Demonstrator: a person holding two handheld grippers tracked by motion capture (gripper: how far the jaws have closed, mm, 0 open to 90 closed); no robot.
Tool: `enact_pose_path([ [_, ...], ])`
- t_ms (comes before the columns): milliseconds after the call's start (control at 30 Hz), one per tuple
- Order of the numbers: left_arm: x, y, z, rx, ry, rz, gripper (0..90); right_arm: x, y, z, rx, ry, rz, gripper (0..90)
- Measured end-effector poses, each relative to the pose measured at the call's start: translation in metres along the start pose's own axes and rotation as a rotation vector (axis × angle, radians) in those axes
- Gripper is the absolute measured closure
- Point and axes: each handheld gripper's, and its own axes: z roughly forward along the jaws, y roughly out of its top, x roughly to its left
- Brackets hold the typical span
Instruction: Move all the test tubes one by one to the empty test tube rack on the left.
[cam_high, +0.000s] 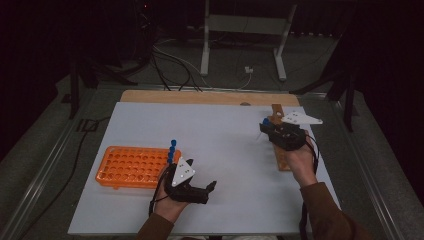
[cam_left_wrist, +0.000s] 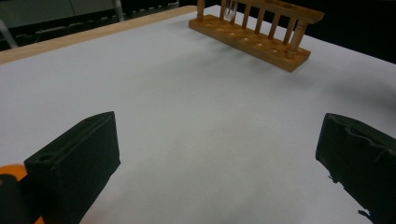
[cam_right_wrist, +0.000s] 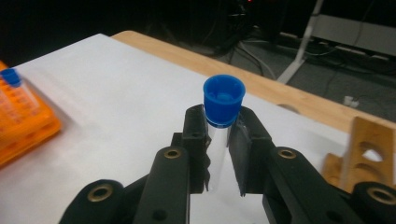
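On the right side of the white table (cam_high: 220, 140), the right gripper (cam_right_wrist: 219, 140) pinches a clear tube with a blue cap (cam_right_wrist: 224, 99) between its two black jaws, the pads pressed against the tube's sides just under the cap, with the cap standing above the jaw tips. From the high view this gripper (cam_high: 267, 129) sits over the far end of the wooden rack (cam_high: 283, 159), which lies along the table's right edge; the person's right hand (cam_high: 301, 162) is behind it, nearer the camera, and the tube's clear body slants down to the left of the jaws. Whether the tube's lower end touches the rack or the table cannot be told. Toward the near left, the left gripper (cam_high: 212, 186) rests low over the table with its jaws spread wide and nothing between them; its own view shows the two black jaws far apart over bare white surface, with the wooden rack (cam_left_wrist: 257, 35) far off and one clear tube (cam_left_wrist: 229, 9) standing in it. Just left of that gripper lies the orange rack (cam_high: 131, 166), and blue-capped tubes (cam_high: 172, 150) stand at its right far corner.
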Motion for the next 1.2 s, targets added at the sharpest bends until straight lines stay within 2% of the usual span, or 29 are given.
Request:
enact_pose_path([
  [633,-0.015,0.013,0.028,-0.027,-0.004,-0.009,0.7,0.036,-0.019,0.006,0.044,0.120,-0.008,77.3],
  [1200,-0.023,0.018,0.049,-0.026,-0.007,-0.008,1.3,0.058,-0.028,0.005,0.060,0.203,-0.014,77.3],
])
